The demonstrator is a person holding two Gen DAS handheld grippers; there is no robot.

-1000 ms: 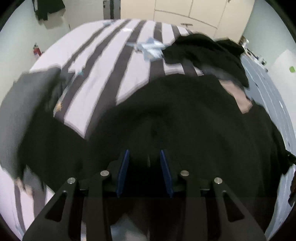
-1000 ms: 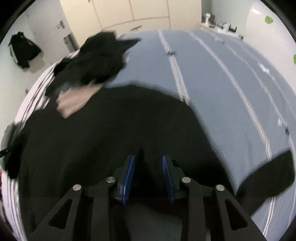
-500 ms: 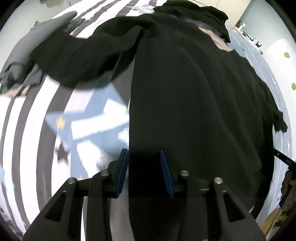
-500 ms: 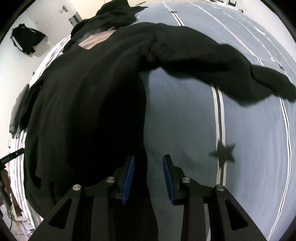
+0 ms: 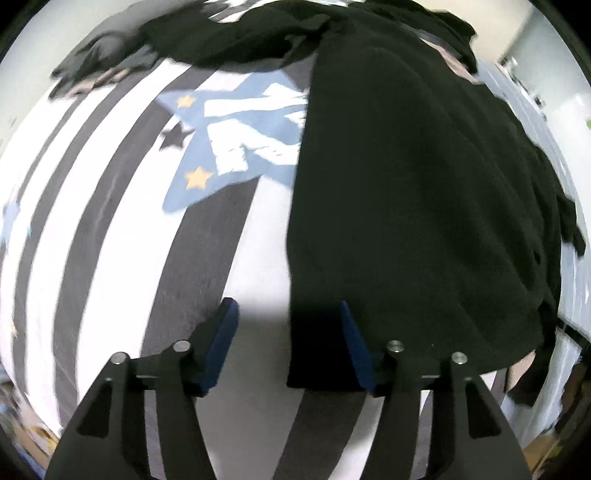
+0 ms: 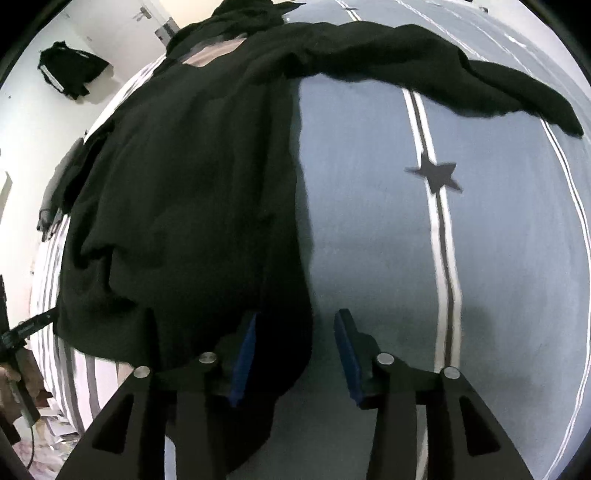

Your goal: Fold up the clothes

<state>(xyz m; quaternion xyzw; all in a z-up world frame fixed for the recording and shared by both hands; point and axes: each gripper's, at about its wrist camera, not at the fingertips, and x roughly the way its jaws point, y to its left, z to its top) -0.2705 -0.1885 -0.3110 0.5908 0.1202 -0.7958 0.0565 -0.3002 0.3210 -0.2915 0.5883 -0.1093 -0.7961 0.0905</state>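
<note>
A large black long-sleeved garment (image 5: 406, 184) lies spread on the bed, its hem edge nearest me. In the left wrist view my left gripper (image 5: 288, 332) is open, with the garment's lower left corner lying loose between the fingers by the right pad. In the right wrist view the same garment (image 6: 192, 177) fills the left half, one sleeve (image 6: 480, 81) stretched out to the right. My right gripper (image 6: 295, 343) is open, the garment's lower right corner loose by its left pad.
The bed has a black-and-white striped cover with a blue star print (image 5: 229, 136) on the left and a grey-blue cover with a black star (image 6: 437, 177) on the right. More dark clothes (image 6: 236, 22) are piled at the far end. A grey garment (image 5: 99, 62) lies far left.
Both grippers have opened and let go of the garment's hem corners. The garment, held up a second ago, now lies flat on the bed.
</note>
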